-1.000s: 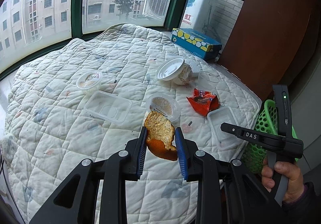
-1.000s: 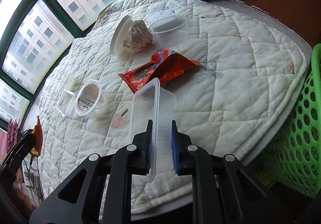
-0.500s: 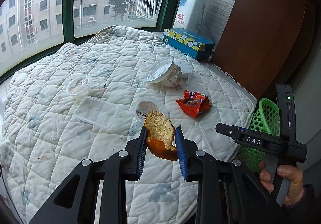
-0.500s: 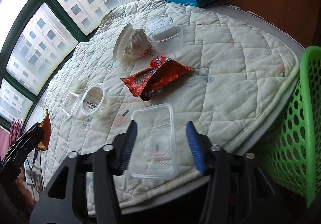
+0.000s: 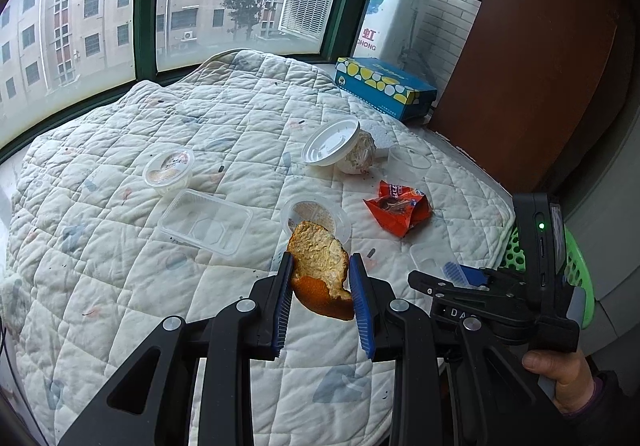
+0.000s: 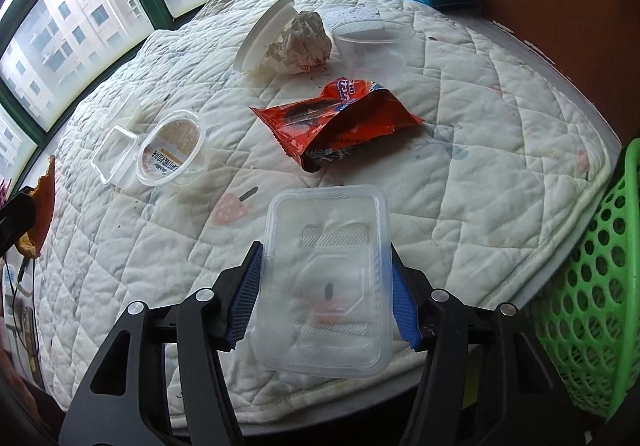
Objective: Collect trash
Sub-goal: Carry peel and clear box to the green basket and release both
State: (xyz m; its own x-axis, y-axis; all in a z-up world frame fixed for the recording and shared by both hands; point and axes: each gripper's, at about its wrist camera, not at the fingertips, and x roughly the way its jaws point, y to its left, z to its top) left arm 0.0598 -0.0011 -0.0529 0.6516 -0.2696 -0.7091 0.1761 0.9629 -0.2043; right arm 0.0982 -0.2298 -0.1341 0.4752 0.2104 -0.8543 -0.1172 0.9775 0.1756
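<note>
A quilted white pad (image 6: 460, 94) covers a round counter set against green-framed windows, with a green basket (image 6: 592, 286) hanging just off its near right edge. The left tool (image 5: 320, 286) is pinched narrow on an orange peel (image 5: 320, 270), held in the air above the counter's near edge. The right tool (image 6: 326, 286) stands wide, its jaws on either side of a clear plastic tray (image 6: 328, 278) lying at the near edge, with no firm grip that I can see. The tray is thin and slick, so closing on it may buckle it or squirt it off the edge past the basket. The curled peel is held only by its rim and could slip out on the way over. A red wrapper (image 6: 340, 118), a paper ball (image 6: 300, 42) and cups (image 6: 172, 150) remain further in.
</note>
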